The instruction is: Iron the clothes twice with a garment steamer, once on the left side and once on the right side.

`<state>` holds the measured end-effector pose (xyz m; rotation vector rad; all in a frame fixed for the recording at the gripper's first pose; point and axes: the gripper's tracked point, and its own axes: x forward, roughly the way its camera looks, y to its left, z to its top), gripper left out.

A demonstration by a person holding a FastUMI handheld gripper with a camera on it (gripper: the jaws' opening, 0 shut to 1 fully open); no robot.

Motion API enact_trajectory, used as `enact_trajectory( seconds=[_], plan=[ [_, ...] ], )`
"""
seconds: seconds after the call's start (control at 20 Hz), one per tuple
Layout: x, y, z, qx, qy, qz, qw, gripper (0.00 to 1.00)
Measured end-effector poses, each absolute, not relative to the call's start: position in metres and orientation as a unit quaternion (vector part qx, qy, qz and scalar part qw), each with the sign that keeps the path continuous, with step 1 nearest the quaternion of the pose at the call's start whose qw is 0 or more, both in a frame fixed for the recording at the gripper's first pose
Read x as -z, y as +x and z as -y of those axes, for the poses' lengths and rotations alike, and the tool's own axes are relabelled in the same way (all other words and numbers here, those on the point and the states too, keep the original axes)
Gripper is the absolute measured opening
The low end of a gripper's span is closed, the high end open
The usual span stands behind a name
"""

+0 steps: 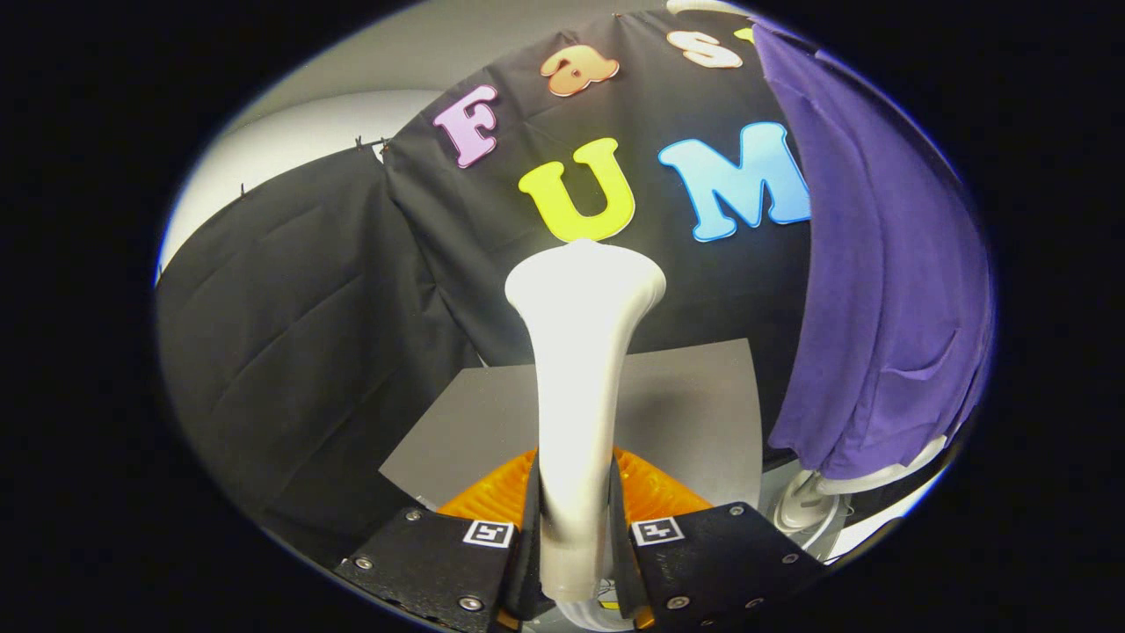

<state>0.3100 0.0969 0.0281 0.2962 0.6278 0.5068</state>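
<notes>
Where my two fingers meet the steamer handle, its lowest stretch drops out of sight between them, so I cannot see how it ends or what joins it below. My hand-held gripper [576, 527] is clamped on the garment steamer [580, 369], one finger pressing each side of the white neck, and the steamer rises straight ahead of the fingers, widening into a flared head at the top. Whether that head faces the cloth or me is hard to tell from this angle. An orange ribbed part [492, 497] shows just behind the fingers on both sides of the handle, mostly covered by them. Beyond the steamer lies a grey worktop [694, 413], with the black booth wall [308, 308] behind it. The purple garment [879, 290] hangs to the right of the steamer, well apart from its head, draping down to a folded hem; its upper part is cut off from view. Under that hem a white rounded stand or base [813, 505] peeks out, too hidden for me to say what it is.
</notes>
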Motion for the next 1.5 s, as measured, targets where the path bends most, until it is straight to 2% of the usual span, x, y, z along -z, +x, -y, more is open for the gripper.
enact_trajectory(
  seconds=[0.3,1.0,1.35,1.5],
  plan=[
    [-0.012,0.241,-0.058,-0.241,0.15,-0.307,0.908,0.35],
    [0.037,0.139,0.034,-0.155,0.199,-0.231,0.94,0.34],
    [-0.003,0.132,0.056,-0.137,0.193,-0.175,0.956,0.34],
    [-0.034,0.153,0.074,-0.132,0.187,-0.146,0.962,0.34]
  ],
)
